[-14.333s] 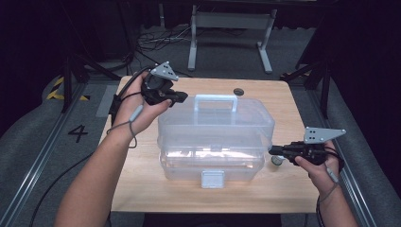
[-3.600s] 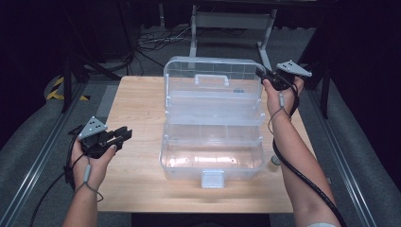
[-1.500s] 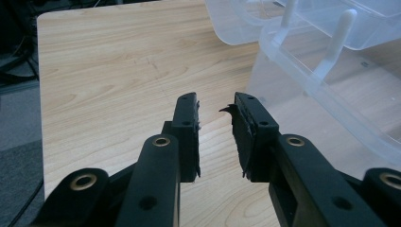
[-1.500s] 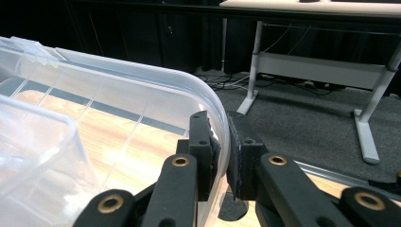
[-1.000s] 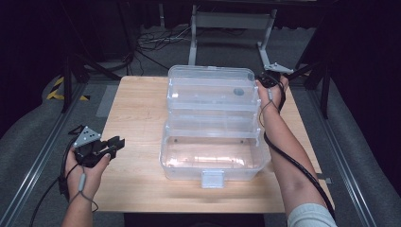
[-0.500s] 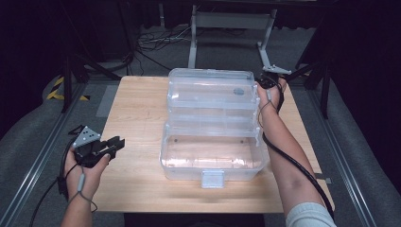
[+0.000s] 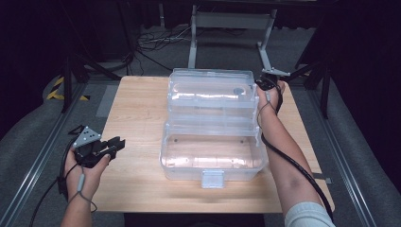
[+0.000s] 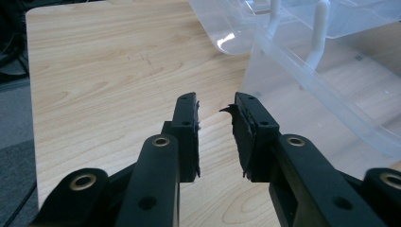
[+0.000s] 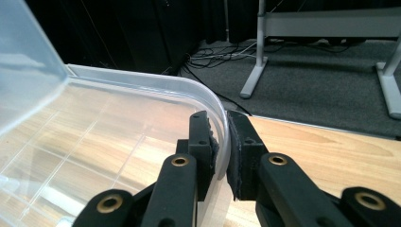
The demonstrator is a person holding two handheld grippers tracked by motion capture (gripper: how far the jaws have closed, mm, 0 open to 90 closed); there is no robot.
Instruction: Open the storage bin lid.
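Note:
A clear plastic storage box [image 7: 213, 158] stands open in the middle of the wooden table [image 7: 137, 113], its lid [image 7: 208, 92] swung back toward the far edge. My right gripper [image 7: 263, 85] is at the lid's far right corner. In the right gripper view its jaws [image 9: 218, 118] are shut on the lid's curved rim [image 9: 156, 82], one pad on each side. My left gripper [image 7: 116, 143] is held low at the table's front left, apart from the box. In the left gripper view it [image 8: 215, 101] is open with nothing between the pads, and the box wall [image 8: 331, 94] lies to its right.
A white latch [image 7: 212, 178] sticks out from the box's near wall. A small dark disc [image 7: 238, 91] shows through the lid. A metal stand [image 7: 231, 21] and cables lie on the floor beyond the table. Bare wood stretches left of the box.
The box was closed in the earliest frame and the lid upright later; it now lies back, held by the right gripper. The left hand came to the front left. No visible change in the last second.

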